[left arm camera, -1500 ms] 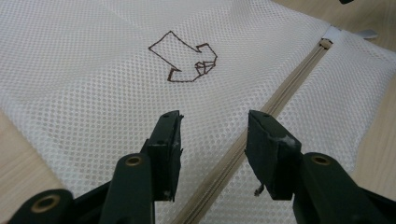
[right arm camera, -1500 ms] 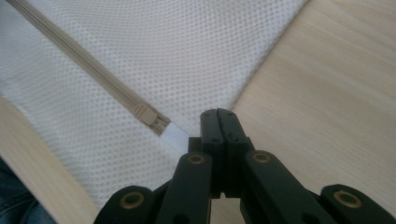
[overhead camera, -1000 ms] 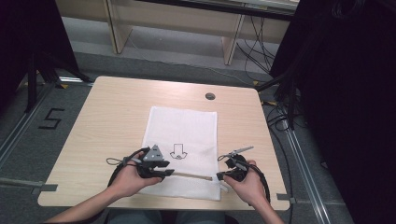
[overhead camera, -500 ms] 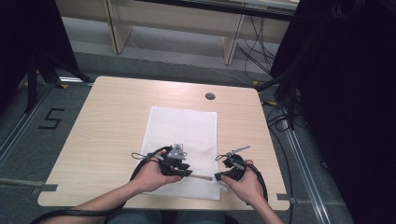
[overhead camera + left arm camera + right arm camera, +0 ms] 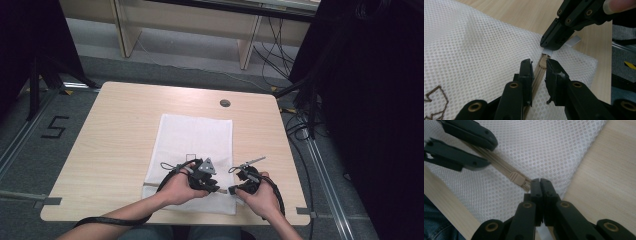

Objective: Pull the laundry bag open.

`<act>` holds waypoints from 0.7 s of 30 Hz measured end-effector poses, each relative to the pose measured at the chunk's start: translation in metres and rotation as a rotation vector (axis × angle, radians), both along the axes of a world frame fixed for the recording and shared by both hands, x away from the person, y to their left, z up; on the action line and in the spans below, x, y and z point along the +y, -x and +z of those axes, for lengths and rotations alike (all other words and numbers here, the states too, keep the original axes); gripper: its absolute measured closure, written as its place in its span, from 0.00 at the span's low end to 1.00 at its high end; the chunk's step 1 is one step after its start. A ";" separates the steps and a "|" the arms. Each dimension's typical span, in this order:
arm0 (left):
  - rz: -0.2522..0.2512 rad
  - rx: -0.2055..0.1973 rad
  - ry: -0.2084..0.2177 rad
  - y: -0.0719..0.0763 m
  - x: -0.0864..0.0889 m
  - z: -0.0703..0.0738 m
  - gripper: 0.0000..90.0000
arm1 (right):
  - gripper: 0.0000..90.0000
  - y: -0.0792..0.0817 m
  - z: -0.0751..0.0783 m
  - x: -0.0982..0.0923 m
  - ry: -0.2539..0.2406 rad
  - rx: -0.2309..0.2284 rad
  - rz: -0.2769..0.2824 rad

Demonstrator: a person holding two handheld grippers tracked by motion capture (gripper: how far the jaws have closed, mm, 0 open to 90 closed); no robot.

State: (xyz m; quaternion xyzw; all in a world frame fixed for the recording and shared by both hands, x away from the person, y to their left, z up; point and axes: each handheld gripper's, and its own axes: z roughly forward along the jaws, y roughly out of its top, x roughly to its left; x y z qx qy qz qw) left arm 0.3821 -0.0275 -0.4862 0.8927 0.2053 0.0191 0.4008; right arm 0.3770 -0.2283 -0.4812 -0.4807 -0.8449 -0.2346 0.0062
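Note:
A white mesh bag [image 5: 195, 137] lies flat on the wooden table [image 5: 125, 130], its beige zipper [image 5: 537, 76] running along the near edge. My left gripper [image 5: 539, 68] straddles the zipper just short of the beige slider [image 5: 544, 61]. Its jaws have just been closing with the zipper tape between them, but a gap still shows on each side. My right gripper [image 5: 540, 185] is shut on the bag's zipper end, pinching a small grey-white tab [image 5: 548, 51] right beyond the slider [image 5: 517, 178]. In the high view both grippers [image 5: 212, 186] [image 5: 234, 190] meet at the bag's near right corner.
A round cable hole [image 5: 225, 103] sits near the table's far edge. A black printed outline [image 5: 190, 157] marks the bag. Cables [image 5: 300, 120] hang off the table's right side, and a "5" [image 5: 52, 127] is marked on the floor at left.
My left gripper has slid right along the bag's near edge toward the right gripper, and its jaws have narrowed around the zipper. The right gripper has stayed put.

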 end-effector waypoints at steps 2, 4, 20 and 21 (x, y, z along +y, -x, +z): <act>-0.009 -0.005 -0.011 -0.001 -0.003 -0.002 0.83 | 1.00 0.000 -0.001 0.000 -0.004 -0.002 0.004; -0.015 0.001 -0.008 -0.001 -0.008 -0.005 0.82 | 1.00 0.000 -0.002 0.000 -0.003 -0.009 0.003; -0.047 -0.002 -0.014 -0.001 -0.023 -0.018 0.82 | 1.00 -0.002 -0.005 -0.002 -0.035 0.017 -0.023; -0.048 -0.007 -0.020 0.000 -0.023 -0.019 0.82 | 1.00 -0.002 -0.005 -0.003 -0.036 0.018 -0.024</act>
